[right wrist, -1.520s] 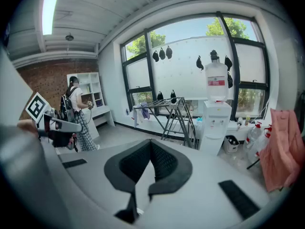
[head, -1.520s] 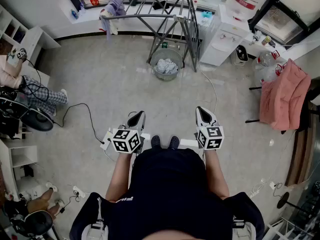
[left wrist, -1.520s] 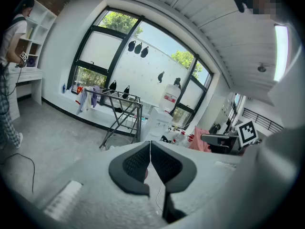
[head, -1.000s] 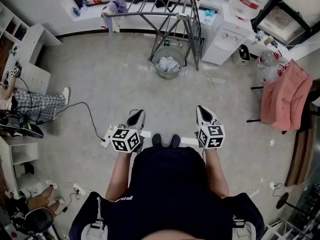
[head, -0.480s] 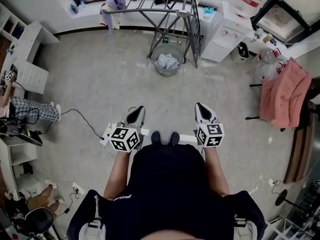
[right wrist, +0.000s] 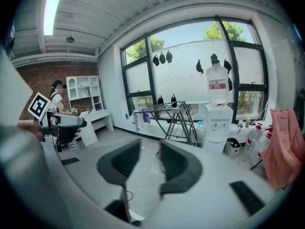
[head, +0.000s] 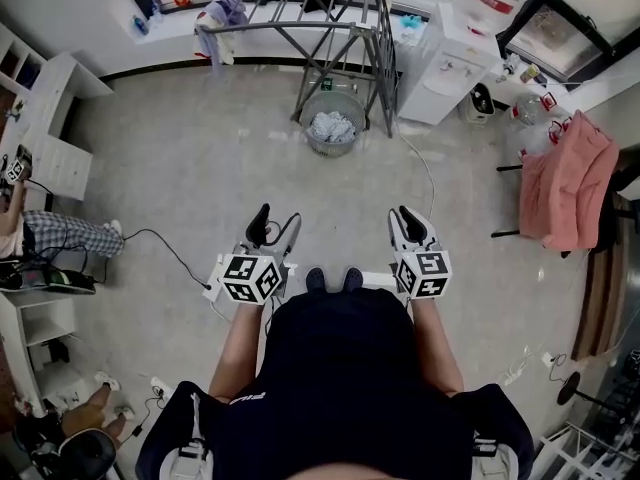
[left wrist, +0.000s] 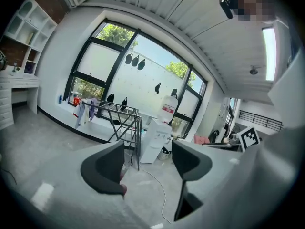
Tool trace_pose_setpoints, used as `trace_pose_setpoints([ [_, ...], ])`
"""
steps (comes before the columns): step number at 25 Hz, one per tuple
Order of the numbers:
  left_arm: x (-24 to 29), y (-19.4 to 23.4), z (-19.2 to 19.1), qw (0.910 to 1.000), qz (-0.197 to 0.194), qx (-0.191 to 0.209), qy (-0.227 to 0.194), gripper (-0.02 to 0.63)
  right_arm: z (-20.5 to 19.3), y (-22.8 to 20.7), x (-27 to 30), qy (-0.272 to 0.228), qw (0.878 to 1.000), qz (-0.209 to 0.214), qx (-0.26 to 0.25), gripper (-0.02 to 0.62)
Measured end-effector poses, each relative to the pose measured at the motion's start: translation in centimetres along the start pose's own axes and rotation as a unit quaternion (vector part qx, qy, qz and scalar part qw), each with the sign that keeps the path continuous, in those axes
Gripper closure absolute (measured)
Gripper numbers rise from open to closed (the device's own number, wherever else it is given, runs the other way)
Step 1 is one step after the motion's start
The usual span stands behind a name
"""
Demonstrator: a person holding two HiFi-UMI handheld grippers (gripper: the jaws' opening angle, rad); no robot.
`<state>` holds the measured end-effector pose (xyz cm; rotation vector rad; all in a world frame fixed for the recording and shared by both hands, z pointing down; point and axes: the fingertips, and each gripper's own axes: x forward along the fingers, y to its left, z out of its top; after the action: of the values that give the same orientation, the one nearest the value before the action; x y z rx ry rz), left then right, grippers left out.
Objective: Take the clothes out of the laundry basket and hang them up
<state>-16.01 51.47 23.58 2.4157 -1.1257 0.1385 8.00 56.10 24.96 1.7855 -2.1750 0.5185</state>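
Note:
The round laundry basket (head: 333, 125) holds pale crumpled clothes and stands on the floor under the grey drying rack (head: 310, 8), well ahead of me. A purple and white garment (head: 222, 13) hangs on the rack's left end. My left gripper (head: 272, 230) is held at waist height, its jaws opening wide with nothing between them (left wrist: 145, 168). My right gripper (head: 408, 223) is level with it, jaws opening by a narrow gap, also empty (right wrist: 150, 163). Both point towards the rack (left wrist: 119, 116) (right wrist: 174, 116), far from the basket.
A water dispenser (head: 470, 28) stands right of the rack. A pink cloth (head: 565, 193) is draped over a stand at the right. White shelves (head: 50, 98), a seated person's legs (head: 60, 238) and a floor cable (head: 170, 253) are at the left.
My left gripper's jaws have swung from shut to wide apart. The right jaws have parted slightly. The seated person at the left has shifted.

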Motion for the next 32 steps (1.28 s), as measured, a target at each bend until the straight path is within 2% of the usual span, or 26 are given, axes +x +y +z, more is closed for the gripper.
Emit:
trace_pose_setpoints([
  [1,0.0,0.1,-0.2,1.0000,-0.003,-0.003,0.003,0.307,0.0,0.1,0.0,-0.001,1.000,0.001,0.001,0.370],
  [2,0.1,0.2,-0.4,1.0000,-0.005,-0.004,0.006,0.307,0.0,0.3,0.2,0.000,1.000,0.005,0.002,0.257],
  [8,0.6,1.8,-1.0,0.9994,-0.026,-0.008,0.023,0.307,0.1,1.0,1.1,-0.006,1.000,0.011,-0.003,0.256],
  [17,4.6,3.4,-1.8,0.9984,-0.022,-0.024,0.046,0.307,-0.5,-2.4,4.2,0.020,1.000,0.001,0.010,0.258],
  [24,12.4,5.8,-1.1,0.9972,0.015,-0.041,0.060,0.307,0.2,-7.1,13.0,0.039,0.998,0.042,0.019,0.258],
  [32,26.0,7.5,1.2,0.9935,0.042,-0.067,0.082,0.307,1.8,-13.1,26.0,0.082,0.990,0.111,0.014,0.259],
])
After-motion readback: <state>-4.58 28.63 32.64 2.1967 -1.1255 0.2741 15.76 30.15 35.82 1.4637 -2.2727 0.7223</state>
